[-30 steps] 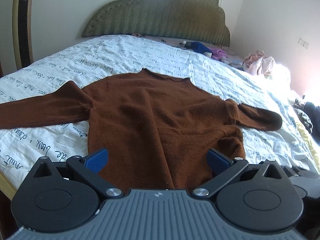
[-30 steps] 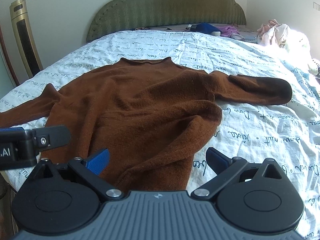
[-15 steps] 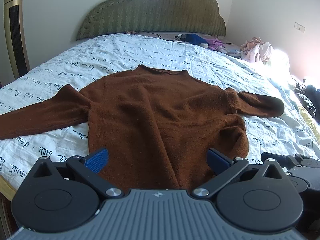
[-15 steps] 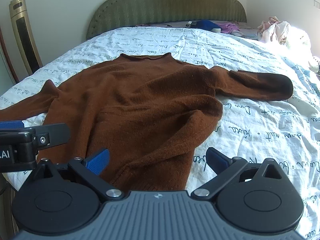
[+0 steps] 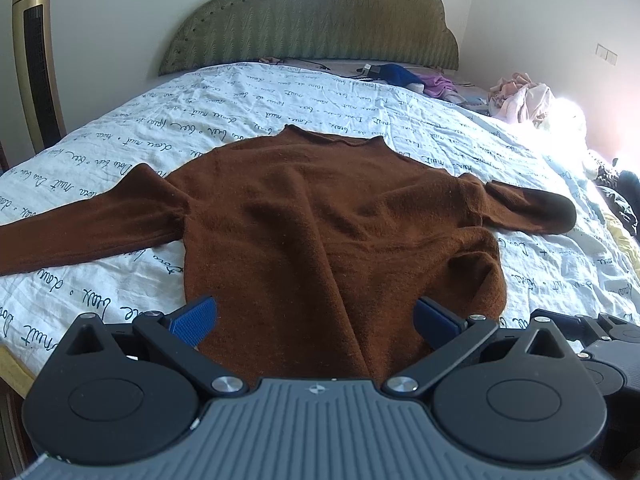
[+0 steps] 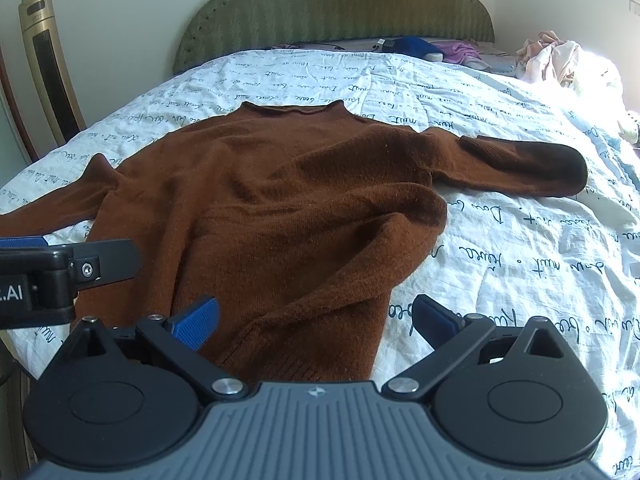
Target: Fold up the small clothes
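Observation:
A brown knit sweater (image 5: pixel 332 216) lies spread on the bed, collar away from me, both sleeves stretched out to the sides; its lower right side is bunched. It also shows in the right wrist view (image 6: pixel 288 208). My left gripper (image 5: pixel 316 320) is open and empty, hovering over the sweater's hem. My right gripper (image 6: pixel 316 318) is open and empty over the hem's right corner. The left gripper's body (image 6: pixel 60 276) shows at the left edge of the right wrist view, and the right gripper's body (image 5: pixel 600 344) at the lower right of the left wrist view.
The bed has a white sheet with script print (image 5: pixel 280 96) and a green headboard (image 5: pixel 312 28). Blue and purple clothes (image 5: pixel 404 76) and a pale clothes pile (image 5: pixel 524 98) lie at the far right. A gold tower unit (image 5: pixel 36 60) stands at the left.
Both grippers have risen and tilted slightly, so the sweater sits a little lower and fuller in view. Both stay open and the sweater has not moved.

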A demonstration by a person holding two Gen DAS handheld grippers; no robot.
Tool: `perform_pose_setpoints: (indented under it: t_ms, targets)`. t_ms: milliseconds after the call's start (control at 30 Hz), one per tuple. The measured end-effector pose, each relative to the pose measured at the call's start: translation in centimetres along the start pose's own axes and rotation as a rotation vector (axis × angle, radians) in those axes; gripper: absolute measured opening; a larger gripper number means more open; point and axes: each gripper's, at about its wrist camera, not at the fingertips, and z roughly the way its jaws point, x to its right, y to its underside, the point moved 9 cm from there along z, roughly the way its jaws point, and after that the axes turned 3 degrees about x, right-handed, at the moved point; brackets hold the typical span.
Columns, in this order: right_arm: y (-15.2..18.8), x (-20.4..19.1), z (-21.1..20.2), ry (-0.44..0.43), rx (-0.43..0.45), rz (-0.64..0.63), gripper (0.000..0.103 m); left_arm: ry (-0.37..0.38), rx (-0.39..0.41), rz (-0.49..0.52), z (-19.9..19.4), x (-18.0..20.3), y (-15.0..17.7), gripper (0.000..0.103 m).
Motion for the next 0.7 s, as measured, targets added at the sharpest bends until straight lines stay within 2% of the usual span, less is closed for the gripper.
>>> perform_pose_setpoints:
  t_ms: [133, 367, 500, 700]
  targets:
    - [-0.3, 0.3, -0.1, 0.046, 0.024, -0.019, 0.103, 0.0, -0.001, -0.018, 0.1, -0.6, -0.2, 0.103]
    - [-0.5, 1.1, 0.0, -0.009, 0.01, 0.047, 0.103, 0.014, 0.015, -0.031, -0.2, -0.7, -0.5, 0.103]
    - [-0.6, 0.9, -0.3, 0.018, 0.015, 0.009, 0.103, 0.014, 0.008, -0.015, 0.0, -0.3, -0.3, 0.103]
    - [-0.7, 0.3, -0.5, 0.005, 0.02, -0.01, 0.103, 0.012, 0.003, -0.005, 0.1, -0.2, -0.1, 0.103]
